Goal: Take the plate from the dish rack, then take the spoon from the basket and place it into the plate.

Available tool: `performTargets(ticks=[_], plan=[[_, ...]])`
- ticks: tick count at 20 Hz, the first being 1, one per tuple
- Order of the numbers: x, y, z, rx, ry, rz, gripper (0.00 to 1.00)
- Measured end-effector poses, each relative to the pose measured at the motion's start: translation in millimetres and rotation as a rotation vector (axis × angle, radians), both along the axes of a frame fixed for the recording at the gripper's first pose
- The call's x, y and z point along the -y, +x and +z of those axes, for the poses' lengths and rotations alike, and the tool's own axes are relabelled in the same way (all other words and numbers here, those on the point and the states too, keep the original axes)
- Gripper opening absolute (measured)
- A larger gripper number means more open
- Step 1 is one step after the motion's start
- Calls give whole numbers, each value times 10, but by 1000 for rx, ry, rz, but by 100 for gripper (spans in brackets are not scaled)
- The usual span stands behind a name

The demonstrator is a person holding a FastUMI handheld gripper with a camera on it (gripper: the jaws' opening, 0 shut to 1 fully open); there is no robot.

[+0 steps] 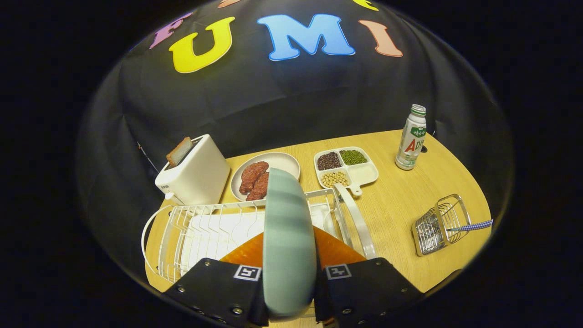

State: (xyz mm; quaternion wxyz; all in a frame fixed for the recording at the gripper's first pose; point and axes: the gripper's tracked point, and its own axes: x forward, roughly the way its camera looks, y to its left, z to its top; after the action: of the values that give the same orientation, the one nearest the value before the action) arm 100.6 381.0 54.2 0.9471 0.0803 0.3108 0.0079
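Standing on edge between my tool's (290, 291) two fingers is the pale green plate (288, 237), and both fingers press against its faces, so the tool is clamped on it. Its rim rises up and away from the fingers, over the white wire dish rack (205, 228) that sits just ahead of them on the desk (410, 200). I cannot tell whether the plate's lower edge touches the rack's wires or hangs free of them.

Well off to the right of the rack, a small wire basket (438, 224) lies on the desk, and the spoon (471, 226) pokes out of it by its blue-and-white checked handle, pointing away from the rack.

Beyond the rack, a white toaster (193, 175) stands on the left with a slice of bread (179, 151) upright in its slot. Beside it, a round plate of meat (278, 164) sits partly behind the plate I hold. Next to that comes a divided tray (348, 169) with dark, green and pale beans in three of its four compartments. Farther right, near the desk's far edge, a small bottle (411, 137) stands upright, well apart from the basket.
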Motion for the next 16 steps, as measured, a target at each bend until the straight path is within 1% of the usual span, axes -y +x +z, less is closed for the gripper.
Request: performTargets(ticks=[1, 5, 9, 14, 16], plan=[[41, -28, 2, -15, -22, -14, 34], [55, -45, 58, -27, -73, -44, 30], [-5, -50, 154, -18, -182, -55, 30], [-28, -156, 325, -12, -340, -115, 30], [-40, -162, 461, 22, -374, -133, 30]])
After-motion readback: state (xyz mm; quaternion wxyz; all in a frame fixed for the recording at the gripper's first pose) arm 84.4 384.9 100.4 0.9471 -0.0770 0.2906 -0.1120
